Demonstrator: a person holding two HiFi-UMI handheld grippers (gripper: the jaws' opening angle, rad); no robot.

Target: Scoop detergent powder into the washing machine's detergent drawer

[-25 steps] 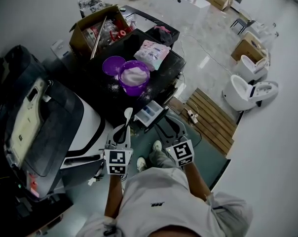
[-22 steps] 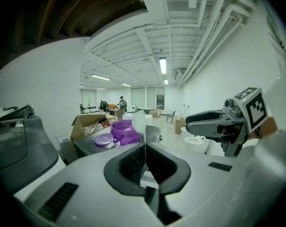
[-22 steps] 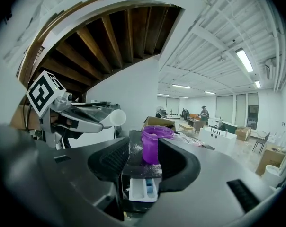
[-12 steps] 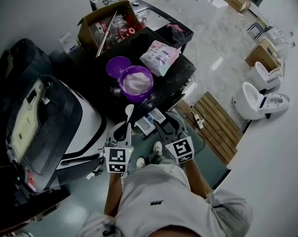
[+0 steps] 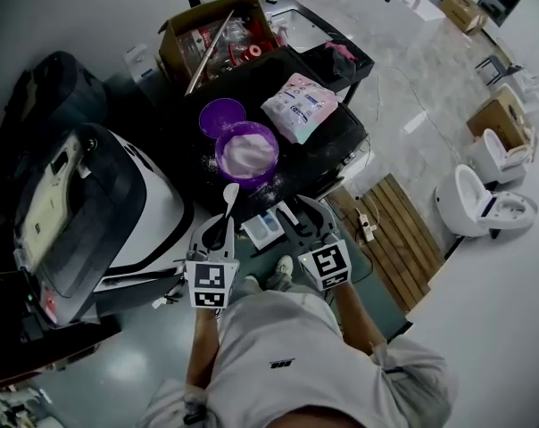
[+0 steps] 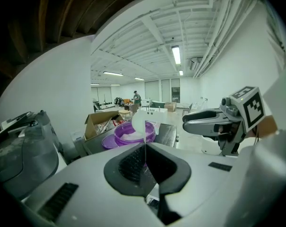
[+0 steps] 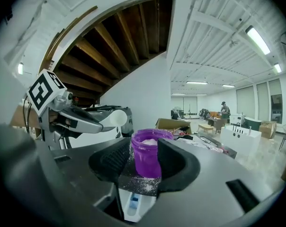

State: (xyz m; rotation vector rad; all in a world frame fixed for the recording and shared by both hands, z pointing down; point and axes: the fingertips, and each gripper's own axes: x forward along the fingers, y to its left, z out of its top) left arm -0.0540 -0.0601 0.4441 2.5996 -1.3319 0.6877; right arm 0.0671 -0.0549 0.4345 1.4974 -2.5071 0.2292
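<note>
My left gripper (image 5: 219, 235) is shut on the handle of a white spoon (image 5: 229, 194), whose bowl points toward the purple jar of white powder (image 5: 247, 152) on the black washing machine top (image 5: 327, 145). In the left gripper view the spoon bowl (image 6: 142, 122) stands upright in front of the jar (image 6: 132, 133). The detergent drawer (image 5: 268, 226) is pulled out just below the jar, between both grippers. My right gripper (image 5: 302, 219) is open and holds nothing; the jar (image 7: 149, 153) shows far off between its jaws, with the drawer (image 7: 133, 203) beneath.
The jar's purple lid (image 5: 222, 114) lies behind it, and a pink and white detergent bag (image 5: 299, 105) to its right. A cardboard box of tools (image 5: 218, 38) sits farther back. A white and black machine (image 5: 100, 199) stands at the left. Wooden slats (image 5: 390, 226) lie on the floor at the right.
The head view has shifted so the machine top sits lower in the frame. Both grippers stay in front of the drawer, the spoon still held, a little nearer the jar.
</note>
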